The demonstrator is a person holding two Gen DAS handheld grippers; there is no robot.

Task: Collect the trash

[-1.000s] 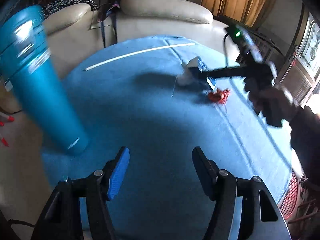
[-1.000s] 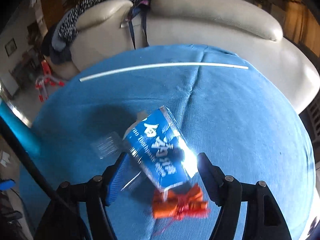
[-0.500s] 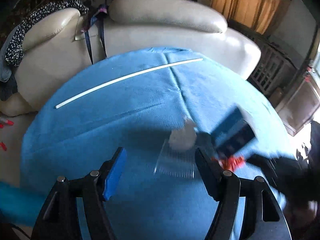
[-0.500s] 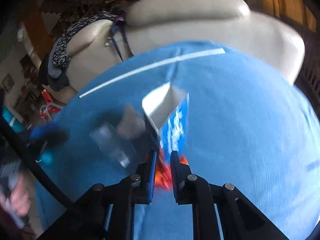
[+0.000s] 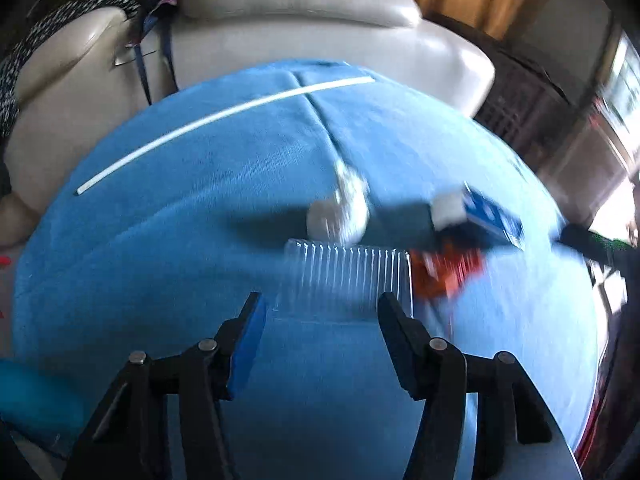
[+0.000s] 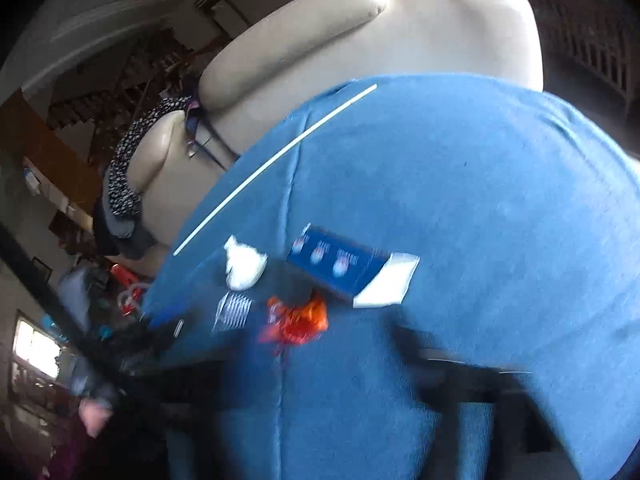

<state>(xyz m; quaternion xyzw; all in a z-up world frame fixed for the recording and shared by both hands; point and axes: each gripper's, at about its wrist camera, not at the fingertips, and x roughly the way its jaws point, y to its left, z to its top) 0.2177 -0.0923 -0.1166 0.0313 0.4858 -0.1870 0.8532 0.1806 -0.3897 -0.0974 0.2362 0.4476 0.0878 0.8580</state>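
Note:
On the blue-covered table (image 5: 200, 208) lie a clear ribbed plastic tray (image 5: 348, 280), a crumpled white paper ball (image 5: 340, 216), an orange-red wrapper (image 5: 444, 272) and a blue-and-white carton (image 5: 480, 214). My left gripper (image 5: 320, 340) is open and empty, its fingers just short of the clear tray. In the right wrist view the same carton (image 6: 352, 268), wrapper (image 6: 296, 320), paper ball (image 6: 242, 264) and tray (image 6: 232, 312) lie on the cloth. My right gripper is a dark motion blur at the bottom of that view; its jaws are not readable.
A thin white stick (image 5: 224, 118) lies across the far part of the table, also in the right wrist view (image 6: 276, 168). A cream sofa (image 5: 304, 24) stands behind the table. A teal bin edge (image 5: 36, 396) shows at lower left.
The left gripper moved closer to the clear tray. The right gripper, shut beside the carton before, pulled back and swung; the carton now lies on the cloth apart from it.

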